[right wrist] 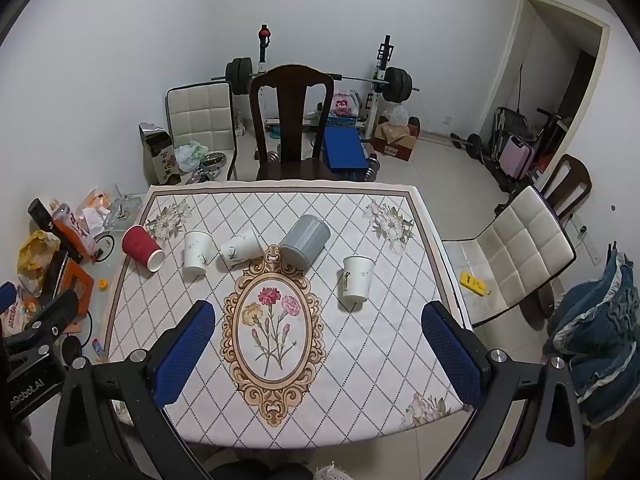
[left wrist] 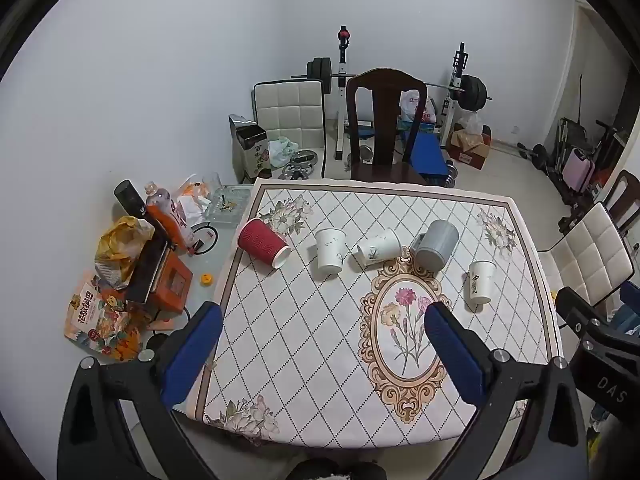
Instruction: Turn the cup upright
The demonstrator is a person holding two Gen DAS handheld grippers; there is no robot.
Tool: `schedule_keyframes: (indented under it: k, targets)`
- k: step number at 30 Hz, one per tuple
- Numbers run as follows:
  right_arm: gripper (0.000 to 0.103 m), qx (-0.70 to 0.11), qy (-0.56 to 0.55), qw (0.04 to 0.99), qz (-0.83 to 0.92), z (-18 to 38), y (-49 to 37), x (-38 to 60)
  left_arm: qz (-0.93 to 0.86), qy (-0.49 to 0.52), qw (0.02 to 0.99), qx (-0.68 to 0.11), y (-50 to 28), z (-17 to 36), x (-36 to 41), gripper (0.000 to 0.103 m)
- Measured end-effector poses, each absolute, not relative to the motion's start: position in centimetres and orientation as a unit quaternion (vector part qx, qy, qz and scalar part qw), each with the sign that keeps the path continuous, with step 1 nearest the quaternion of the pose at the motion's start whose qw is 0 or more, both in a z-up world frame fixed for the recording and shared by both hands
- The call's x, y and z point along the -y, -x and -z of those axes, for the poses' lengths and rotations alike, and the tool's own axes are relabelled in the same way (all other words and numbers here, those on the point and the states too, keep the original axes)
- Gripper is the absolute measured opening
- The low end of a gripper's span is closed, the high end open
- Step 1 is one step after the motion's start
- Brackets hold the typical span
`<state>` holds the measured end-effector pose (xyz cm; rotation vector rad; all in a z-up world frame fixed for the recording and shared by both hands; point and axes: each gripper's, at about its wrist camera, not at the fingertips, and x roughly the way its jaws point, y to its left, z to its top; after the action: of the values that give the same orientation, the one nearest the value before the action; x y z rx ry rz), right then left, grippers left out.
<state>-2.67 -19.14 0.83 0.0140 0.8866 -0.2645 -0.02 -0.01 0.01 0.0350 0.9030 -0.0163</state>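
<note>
I see a table (right wrist: pixel 360 360) under a diamond-pattern cloth, with a dark chair (right wrist: pixel 291 120) at 12 o'clock and a weight rack behind it. Five cups sit in a row across the far half: a red cup (right wrist: pixel 142 247) on its side at 10 o'clock, then a white cup (right wrist: pixel 196 255), a tipped white cup (right wrist: pixel 239 249), a tipped grey cup (right wrist: pixel 306 240) near 12 o'clock, and a white cup (right wrist: pixel 357 280) at 1 o'clock. My left gripper (left wrist: pixel 323 350) and right gripper (right wrist: pixel 318 350) both hang above the near edge with jaws spread wide, holding nothing.

Five cups are seen on the counter (left wrist: pixel 320 360) beyond the flower medallion (left wrist: pixel 406 332); the red cup (left wrist: pixel 263 243), lying leftmost, is untouched by the wide-spread left gripper (left wrist: pixel 324 344).
</note>
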Motion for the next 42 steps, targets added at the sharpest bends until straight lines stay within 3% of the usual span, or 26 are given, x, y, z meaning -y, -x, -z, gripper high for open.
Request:
schedule_keyframes:
  k: [42]
  targets:
    - [0.103,-0.429,-0.008,0.894,0.128,-0.5,2.6,20.1,0.011,-0.02,0.898,-0.439,-0.3,0.1,0.8,0.103]
